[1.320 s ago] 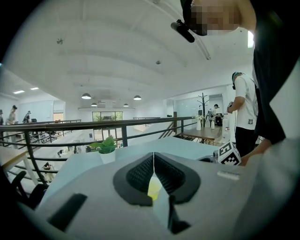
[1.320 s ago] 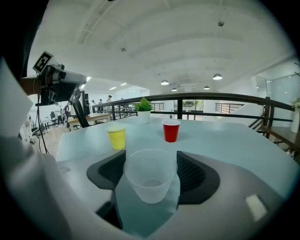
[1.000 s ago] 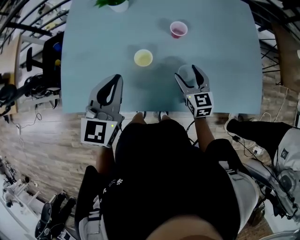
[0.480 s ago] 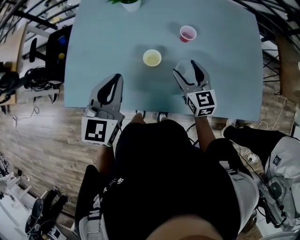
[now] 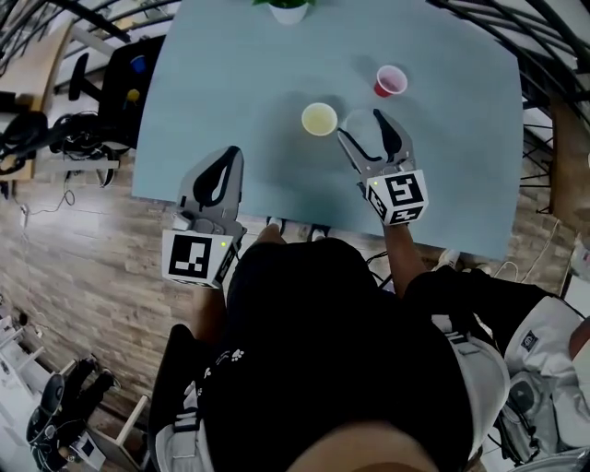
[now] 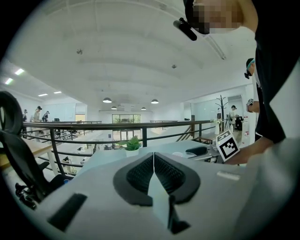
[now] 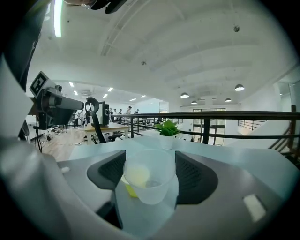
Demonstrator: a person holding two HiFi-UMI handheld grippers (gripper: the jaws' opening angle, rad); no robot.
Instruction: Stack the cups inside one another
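- Three cups, head view: none nested yet, so stacking is judged at its start. The clear cup (image 5: 359,123) sits between the jaws of the right hand-held gripper (image 5: 361,129), just beside the yellow cup (image 5: 319,119). The pink cup (image 5: 391,81) stands apart, farther back on the worktop (image 5: 230,74).
- Contents, head view: yellow and pink cups show nothing inside. A potted plant (image 5: 289,8) stands at the far edge.
- One idle tool, head view: the left hand-held gripper (image 5: 229,157) hovers over the near edge, well clear of every cup.
- Left gripper view: the left hand-held gripper (image 6: 153,157) has its jaws pressed together with nothing between them. No cup lies ahead, only the plant (image 6: 132,145).
- Right gripper view: the right hand-held gripper (image 7: 149,171) is closed on the clear cup (image 7: 151,185), a pad against each side. That cup is empty, and the yellow cup (image 7: 127,188) shows through its wall, just behind and left.
- Two insertions remain, by judgement: clear into yellow or the reverse, then the pink one.
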